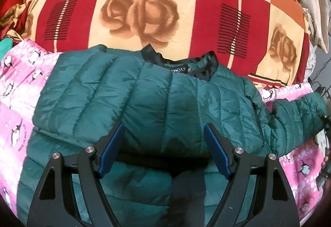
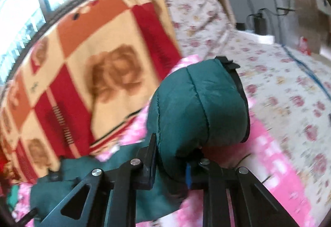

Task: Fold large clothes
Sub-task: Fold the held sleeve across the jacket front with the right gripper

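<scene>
So far one sleeve lies folded across our green jacket on the bed; our right hand-held gripper clamps the other sleeve's cuff, while our left hand-held gripper hovers wide open.

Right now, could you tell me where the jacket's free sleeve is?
In the left wrist view, the sleeve lies at far right on the pink blanket; the right claw grips its cuff end.

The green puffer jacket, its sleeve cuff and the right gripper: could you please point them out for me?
green puffer jacket (image 1: 144, 98): left wrist view, quilted body below the collar.
sleeve cuff (image 2: 240, 90): right wrist view, black edge at the sleeve's end.
right gripper (image 2: 171, 164): right wrist view, between the fingertips, on the clamped sleeve.
</scene>
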`<state>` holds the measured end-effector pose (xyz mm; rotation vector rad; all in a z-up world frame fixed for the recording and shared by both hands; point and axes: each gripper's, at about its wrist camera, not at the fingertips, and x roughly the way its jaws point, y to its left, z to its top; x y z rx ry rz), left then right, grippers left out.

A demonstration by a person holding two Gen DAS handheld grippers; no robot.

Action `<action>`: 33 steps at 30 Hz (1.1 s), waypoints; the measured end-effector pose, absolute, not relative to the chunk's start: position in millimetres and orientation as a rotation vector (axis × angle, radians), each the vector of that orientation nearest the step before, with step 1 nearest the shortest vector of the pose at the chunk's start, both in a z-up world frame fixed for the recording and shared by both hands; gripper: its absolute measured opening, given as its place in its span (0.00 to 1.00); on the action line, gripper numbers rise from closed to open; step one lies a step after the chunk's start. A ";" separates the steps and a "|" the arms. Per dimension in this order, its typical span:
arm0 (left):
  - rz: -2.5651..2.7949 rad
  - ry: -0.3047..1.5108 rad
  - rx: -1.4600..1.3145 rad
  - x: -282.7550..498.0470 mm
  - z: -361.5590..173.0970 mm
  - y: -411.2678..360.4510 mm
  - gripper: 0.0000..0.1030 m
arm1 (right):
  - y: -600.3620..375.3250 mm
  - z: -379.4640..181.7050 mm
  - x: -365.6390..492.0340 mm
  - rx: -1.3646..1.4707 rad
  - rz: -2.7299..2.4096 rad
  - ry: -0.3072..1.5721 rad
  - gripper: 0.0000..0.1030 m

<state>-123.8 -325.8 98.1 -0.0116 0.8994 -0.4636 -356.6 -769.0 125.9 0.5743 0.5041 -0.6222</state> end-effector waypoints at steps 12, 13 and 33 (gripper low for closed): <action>-0.379 0.849 0.037 -114.4 111.9 -291.6 0.77 | -660.6 138.2 -293.3 0.517 -0.350 0.582 0.19; -0.369 0.851 0.044 -113.0 110.8 -288.5 0.77 | -655.0 137.6 -287.7 0.510 -0.339 0.591 0.19; -0.298 0.877 0.030 -97.1 95.7 -245.2 0.77 | -528.1 95.3 -188.1 0.422 -0.109 0.773 0.19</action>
